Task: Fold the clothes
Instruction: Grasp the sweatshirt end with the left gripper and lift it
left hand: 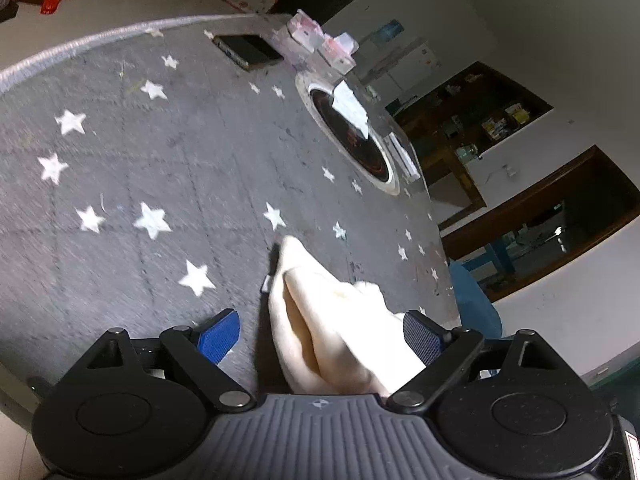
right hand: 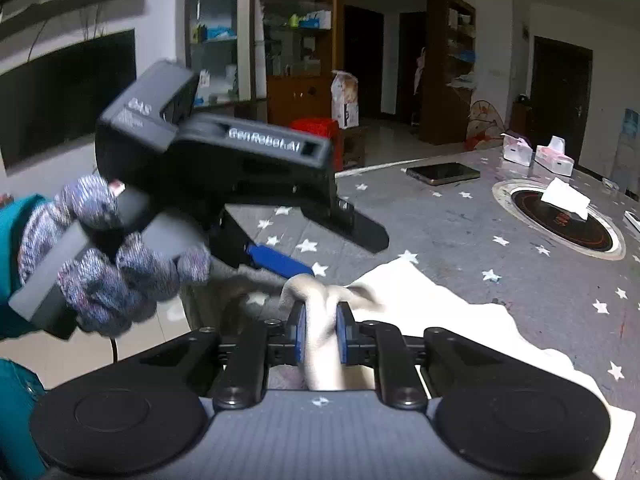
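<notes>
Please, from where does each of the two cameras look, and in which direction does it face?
Left wrist: on the left gripper, jaws open, facing across the star-print table over the cream garment.
Right wrist: on the right gripper, shut on the cloth, facing the left gripper and the gloved hand.
Both show: garment, phone, round burner.

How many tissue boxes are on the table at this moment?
2. Both stand at the far edge of the table, side by side but apart: one tissue box nearer the phone, the other tissue box just beyond it. Others may be out of view.
</notes>
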The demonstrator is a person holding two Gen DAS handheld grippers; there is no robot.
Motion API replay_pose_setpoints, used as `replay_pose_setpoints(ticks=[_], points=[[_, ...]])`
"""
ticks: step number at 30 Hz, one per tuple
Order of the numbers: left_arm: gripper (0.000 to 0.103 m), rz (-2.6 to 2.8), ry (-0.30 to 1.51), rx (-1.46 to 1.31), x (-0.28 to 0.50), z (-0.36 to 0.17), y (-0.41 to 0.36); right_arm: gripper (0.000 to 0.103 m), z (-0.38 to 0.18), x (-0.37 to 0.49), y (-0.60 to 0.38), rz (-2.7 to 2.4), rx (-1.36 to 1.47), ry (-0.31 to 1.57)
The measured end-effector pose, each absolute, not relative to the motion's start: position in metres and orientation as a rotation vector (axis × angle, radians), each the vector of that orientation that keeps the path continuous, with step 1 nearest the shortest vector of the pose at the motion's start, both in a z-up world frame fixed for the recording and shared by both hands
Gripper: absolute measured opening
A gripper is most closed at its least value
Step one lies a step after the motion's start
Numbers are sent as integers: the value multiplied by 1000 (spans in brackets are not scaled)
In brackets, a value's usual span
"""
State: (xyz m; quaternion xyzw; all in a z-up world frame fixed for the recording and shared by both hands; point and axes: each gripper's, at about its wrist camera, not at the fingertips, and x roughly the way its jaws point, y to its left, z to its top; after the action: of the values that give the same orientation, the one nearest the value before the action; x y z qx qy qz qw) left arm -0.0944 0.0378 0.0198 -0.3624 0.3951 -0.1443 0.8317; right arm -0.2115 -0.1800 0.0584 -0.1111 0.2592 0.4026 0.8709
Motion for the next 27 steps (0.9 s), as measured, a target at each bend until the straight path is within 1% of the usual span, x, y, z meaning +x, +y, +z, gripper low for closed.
replay_pose_setpoints(ticks=[7, 8, 9, 11, 14, 15, 17, 20, 22, 27], points=[[89, -326, 898, -862, -87, 9, 27, 14, 63, -211, -189, 850, -199, 532], [84, -334, 906, -872, -86, 8, 26, 14, 63, -210, -189, 852, -198, 532], [81, -342, 915, -881, -84, 6, 24, 14, 62, -210, -188, 855, -197, 533], [70, -348, 926, -899, -82, 3, 22, 14, 61, -210, -188, 860, -195, 533], [59, -346, 935, -920, -81, -2, 22, 14, 59, -210, -189, 869, -191, 534], [51, -344, 941, -927, -81, -4, 22, 14, 59, -210, -189, 872, -190, 535], [41, -346, 948, -933, -80, -7, 22, 14, 58, -211, -189, 877, -188, 535], [31, -341, 952, -913, -78, -9, 19, 15, 55, -211, -188, 883, -187, 545], [30, -341, 950, -900, -77, -9, 19, 18, 54, -212, -191, 881, -183, 548], [30, -347, 933, -835, -76, -6, 16, 27, 54, -213, -210, 834, -132, 561]])
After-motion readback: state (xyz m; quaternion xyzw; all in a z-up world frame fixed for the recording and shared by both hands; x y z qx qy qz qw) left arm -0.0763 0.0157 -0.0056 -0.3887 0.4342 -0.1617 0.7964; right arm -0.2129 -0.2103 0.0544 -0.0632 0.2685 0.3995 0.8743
